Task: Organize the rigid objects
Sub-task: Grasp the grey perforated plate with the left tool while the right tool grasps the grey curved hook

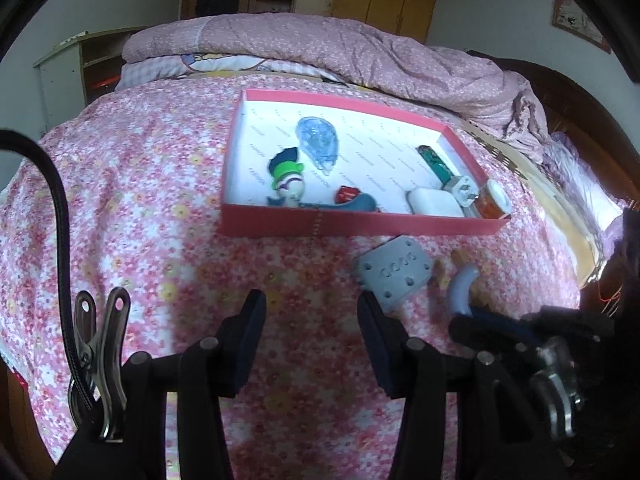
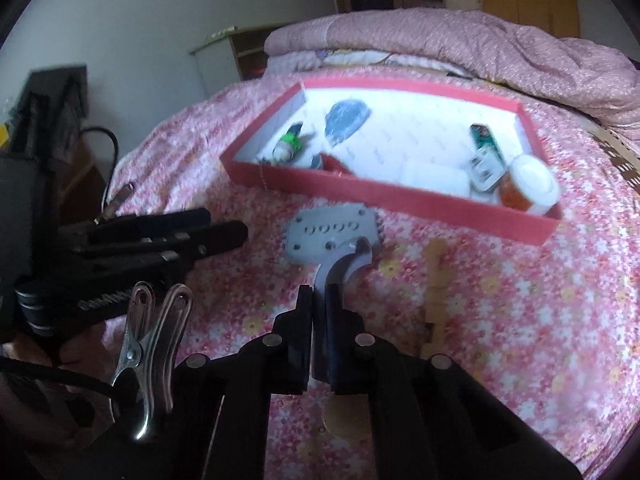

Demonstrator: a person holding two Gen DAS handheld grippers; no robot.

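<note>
Right wrist view: right gripper (image 2: 319,330) clenched on curved blue-grey tool (image 2: 340,268), tip over grey plate (image 2: 329,234), near red box (image 2: 400,194), likely for transfer. Left gripper (image 1: 312,332) released, empty.

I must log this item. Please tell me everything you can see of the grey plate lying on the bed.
The grey plate is flat and roughly square with rounded corners. It looks like matt metal or plastic; which one is unclear. A row of oval slots crosses its middle and small round holes sit near its corners. It lies flat on the floral bedsheet, just in front of the red box. The curved tool in the right gripper overlaps its near edge.
</note>
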